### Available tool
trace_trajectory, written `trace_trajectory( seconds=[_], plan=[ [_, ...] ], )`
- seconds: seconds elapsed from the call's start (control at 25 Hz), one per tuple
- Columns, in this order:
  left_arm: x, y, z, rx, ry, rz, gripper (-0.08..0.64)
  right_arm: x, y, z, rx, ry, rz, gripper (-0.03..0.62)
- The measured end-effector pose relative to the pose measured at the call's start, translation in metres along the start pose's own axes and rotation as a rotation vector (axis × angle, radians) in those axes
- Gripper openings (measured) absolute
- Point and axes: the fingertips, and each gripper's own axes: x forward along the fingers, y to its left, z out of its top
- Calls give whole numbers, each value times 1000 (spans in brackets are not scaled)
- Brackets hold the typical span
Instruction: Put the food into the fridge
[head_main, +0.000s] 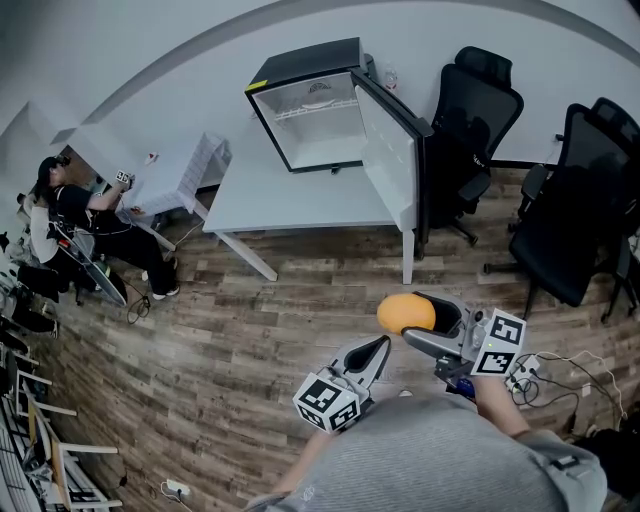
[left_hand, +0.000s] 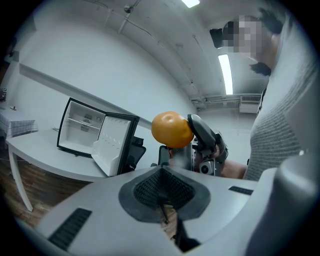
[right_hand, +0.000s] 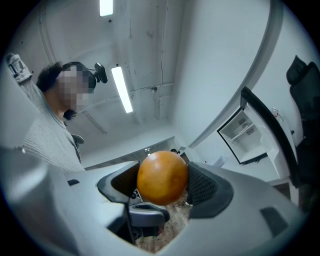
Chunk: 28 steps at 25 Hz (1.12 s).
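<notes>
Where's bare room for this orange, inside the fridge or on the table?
The fridge looks bare below its shelf. The table is bare in front, between its left edge and the open door. Right of the door, chairs crowd in.

Round orange (head_main: 405, 313) near, clamped in right gripper (head_main: 413, 317); black fridge (head_main: 312, 112) far, upright on table (head_main: 280, 200), door open rightward.

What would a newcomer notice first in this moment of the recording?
The bright orange fruit clamped in the right gripper, held above the wood floor short of the table, stands out at once. Next comes the small fridge on the white table, its door swung wide open and its shelves bare. The left gripper is shut on nothing.
</notes>
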Motion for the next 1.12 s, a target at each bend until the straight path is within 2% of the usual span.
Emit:
trace_trajectory(
  seconds=[1.12],
  plan=[
    [5,-6,-1,19,6,-1,11,-5,1,-4,-14,18,-15,299]
  ],
)
